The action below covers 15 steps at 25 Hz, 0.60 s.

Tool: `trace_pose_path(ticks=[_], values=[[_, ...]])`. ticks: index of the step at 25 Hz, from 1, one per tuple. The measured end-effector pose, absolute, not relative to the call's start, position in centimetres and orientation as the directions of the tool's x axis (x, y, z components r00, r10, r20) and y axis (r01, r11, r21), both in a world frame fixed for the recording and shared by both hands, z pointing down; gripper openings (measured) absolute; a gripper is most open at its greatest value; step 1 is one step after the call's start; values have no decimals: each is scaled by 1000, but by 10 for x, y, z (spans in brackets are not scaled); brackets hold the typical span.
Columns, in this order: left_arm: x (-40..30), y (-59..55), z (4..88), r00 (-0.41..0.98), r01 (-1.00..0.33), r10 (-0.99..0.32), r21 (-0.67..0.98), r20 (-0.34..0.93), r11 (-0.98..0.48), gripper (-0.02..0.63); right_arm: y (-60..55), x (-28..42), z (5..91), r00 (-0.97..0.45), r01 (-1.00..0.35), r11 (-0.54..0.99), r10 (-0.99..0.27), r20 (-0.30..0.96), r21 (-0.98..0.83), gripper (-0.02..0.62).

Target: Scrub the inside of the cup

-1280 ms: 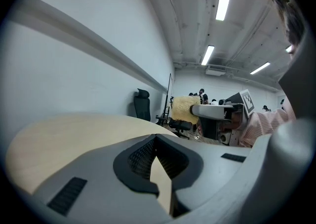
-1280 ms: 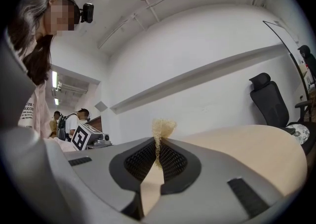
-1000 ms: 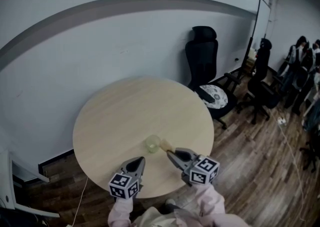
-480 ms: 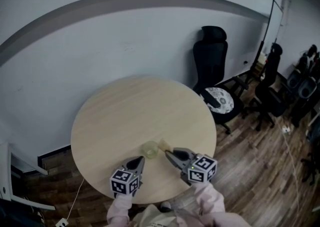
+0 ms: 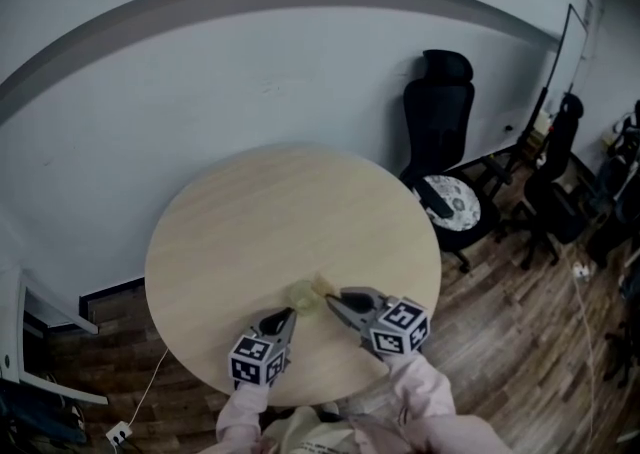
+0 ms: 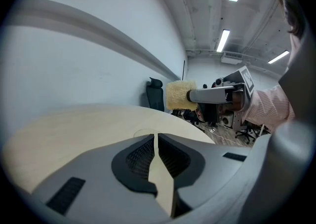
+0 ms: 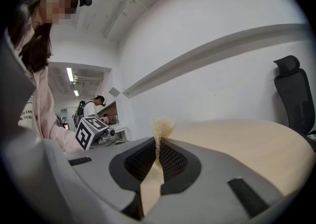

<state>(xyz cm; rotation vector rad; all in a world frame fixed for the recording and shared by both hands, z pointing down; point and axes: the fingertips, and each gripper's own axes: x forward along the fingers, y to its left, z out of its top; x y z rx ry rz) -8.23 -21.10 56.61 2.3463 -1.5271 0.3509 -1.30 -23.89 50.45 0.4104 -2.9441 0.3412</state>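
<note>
A small translucent yellowish cup (image 5: 302,294) stands near the front edge of the round wooden table (image 5: 250,222). My right gripper (image 5: 335,298) is shut on a yellow sponge (image 5: 321,285), which sits right beside the cup's right rim. In the right gripper view the sponge (image 7: 163,128) sticks up from the pinched jaws of my right gripper (image 7: 158,141). My left gripper (image 5: 287,317) hovers just in front of the cup; its jaws are opening, with only a narrow slit and nothing between them. In the left gripper view, past my left gripper (image 6: 156,136), the cup's rim (image 6: 143,132) shows faintly, and the sponge (image 6: 180,95) to the right.
A black office chair (image 5: 446,132) with a patterned seat cushion (image 5: 447,197) stands to the right of the table, and more chairs further right on the wooden floor (image 5: 520,342). A white wall runs behind the table. The table's front edge is close to both grippers.
Both grippers have moved forward toward the cup. The sponge in the right gripper has come up beside the cup's rim. The head view has shifted a little.
</note>
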Motion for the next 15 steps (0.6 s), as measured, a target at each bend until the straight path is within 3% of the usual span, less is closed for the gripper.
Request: trace_pose_path(ticks=[10, 15], values=[[-80, -221, 585, 424, -904, -813, 131, 399, -407, 142, -248, -27, 517, -936, -253, 960, -212, 281, -122, 26], [-80, -231, 598, 443, -894, -794, 134, 416, -428, 238, -255, -33, 521, -924, -253, 963, -212, 318, -95, 26]])
